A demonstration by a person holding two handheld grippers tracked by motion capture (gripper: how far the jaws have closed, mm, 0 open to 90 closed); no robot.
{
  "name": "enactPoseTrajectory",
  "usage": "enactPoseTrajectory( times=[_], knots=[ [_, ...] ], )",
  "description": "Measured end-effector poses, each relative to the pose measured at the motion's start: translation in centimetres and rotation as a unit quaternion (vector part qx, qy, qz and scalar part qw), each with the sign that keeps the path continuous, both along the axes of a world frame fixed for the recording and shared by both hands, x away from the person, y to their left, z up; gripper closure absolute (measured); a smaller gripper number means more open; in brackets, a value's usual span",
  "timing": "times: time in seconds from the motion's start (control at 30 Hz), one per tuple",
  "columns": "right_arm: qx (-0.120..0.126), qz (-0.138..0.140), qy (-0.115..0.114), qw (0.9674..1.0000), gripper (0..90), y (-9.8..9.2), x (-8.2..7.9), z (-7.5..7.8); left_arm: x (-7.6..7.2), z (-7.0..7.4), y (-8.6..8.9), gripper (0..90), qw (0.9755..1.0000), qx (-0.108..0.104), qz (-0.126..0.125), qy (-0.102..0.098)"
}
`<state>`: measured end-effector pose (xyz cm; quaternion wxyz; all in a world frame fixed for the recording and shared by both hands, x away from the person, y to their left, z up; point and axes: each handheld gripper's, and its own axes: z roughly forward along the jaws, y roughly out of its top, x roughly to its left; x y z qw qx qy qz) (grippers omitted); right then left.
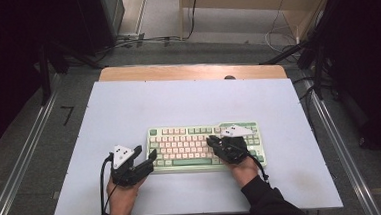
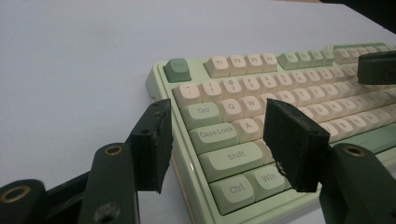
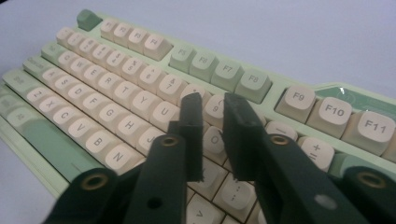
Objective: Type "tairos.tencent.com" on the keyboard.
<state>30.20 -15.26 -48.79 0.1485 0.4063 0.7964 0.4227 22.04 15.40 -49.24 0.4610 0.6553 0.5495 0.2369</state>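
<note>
Lying on a pale lilac counter, the green-and-cream keyboard sits right of centre near the person's edge, its long axis across the counter, function row away from the person. Left tongs gape empty at its left end; right tongs, parted a little with nothing between, hover over the keys. Bare counter spreads beyond, then a wooden strip, grey floor and cables.

free: table behind keyboard | obstacle: keyboard, near centre
</note>
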Motion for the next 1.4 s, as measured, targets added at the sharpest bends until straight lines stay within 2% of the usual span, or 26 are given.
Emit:
enactPoseTrajectory(
  times=[0.13,0.4,0.67,0.73,0.9,1.07,1.13,1.23,1.4],
  knots=[
    [0.011,-0.004,0.0,0.9999,56.5,-0.2,-0.1,0.3,0.0,0.0,0.0,42.8,1.0,0.0,0.0,0.0],
    [0.017,-0.01,0.005,0.9998,34.5,-0.4,-0.2,0.6,0.2,0.0,-0.3,42.8,1.0,-0.001,-0.006,0.0],
    [0.017,-0.018,0.009,0.9997,30.7,-1.1,-0.5,0.6,0.8,0.1,-1.1,42.8,0.9998,0.0,-0.022,-0.001],
    [0.017,-0.019,0.007,0.9997,34.9,-1.4,-0.7,0.7,1.0,0.1,-1.3,42.8,0.9997,0.0,-0.026,-0.002],
    [0.015,-0.014,-0.013,0.9997,66.7,-1.9,-1.5,0.7,1.5,0.1,-1.9,42.8,0.9993,0.001,-0.037,-0.001],
    [0.017,0.0,-0.018,0.9997,85.4,-1.8,-2.2,0.6,1.8,0.1,-2.3,42.8,0.9989,0.004,-0.047,-0.001],
    [0.023,0.007,-0.016,0.9996,87.6,-1.7,-2.4,0.6,1.8,0.1,-2.3,42.8,0.9988,0.003,-0.048,-0.001],
    [0.025,0.014,-0.026,0.9993,87.6,-1.5,-2.7,0.6,1.8,0.0,-2.3,42.8,0.9989,0.003,-0.047,0.0],
    [0.023,0.028,-0.019,0.9992,87.6,-1.0,-2.7,0.5,1.7,0.1,-2.1,42.8,0.999,0.005,-0.044,0.0]
  ],
)
